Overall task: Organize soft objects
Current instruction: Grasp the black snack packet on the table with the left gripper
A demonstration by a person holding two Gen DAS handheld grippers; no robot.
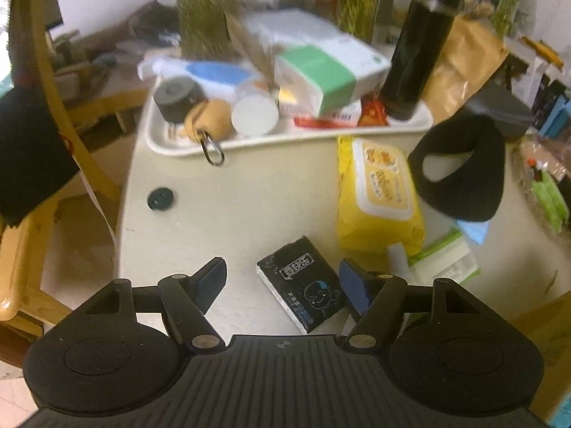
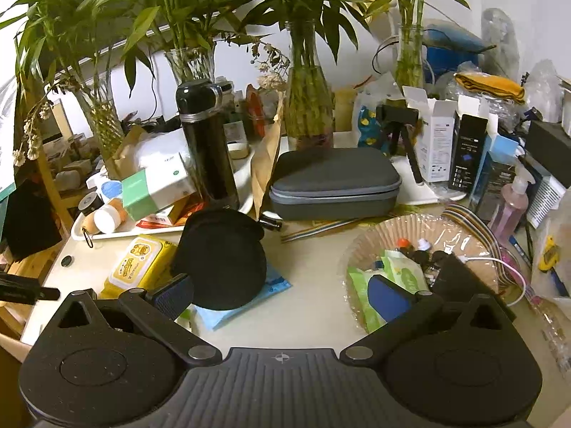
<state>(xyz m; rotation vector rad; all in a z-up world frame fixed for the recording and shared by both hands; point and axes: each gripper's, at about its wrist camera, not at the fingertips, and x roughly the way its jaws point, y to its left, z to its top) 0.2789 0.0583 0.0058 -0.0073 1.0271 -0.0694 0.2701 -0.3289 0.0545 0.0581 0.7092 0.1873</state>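
In the left wrist view my left gripper (image 1: 282, 283) hangs open just above the table. A small black tissue pack (image 1: 303, 285) lies flat between its fingers, close to the right pad (image 1: 351, 287) and clear of the left one. Behind it lie a yellow wet-wipes pack (image 1: 378, 192) and a black soft ring-shaped cushion (image 1: 460, 171). In the right wrist view my right gripper (image 2: 282, 296) is open and holds nothing. It hovers between the black cushion (image 2: 221, 256), which rests on a blue packet (image 2: 249, 299), and a paper bowl (image 2: 428, 228) holding green packs (image 2: 403, 274).
A white tray (image 1: 285, 137) crowded with boxes, a jar and a tall black bottle (image 1: 417, 46) stands at the back. A grey zip case (image 2: 335, 182), glass vases with plants (image 2: 307, 107), boxes and a pink spray bottle (image 2: 510, 207) crowd the far and right sides. A wooden chair (image 1: 21, 249) stands left of the table.
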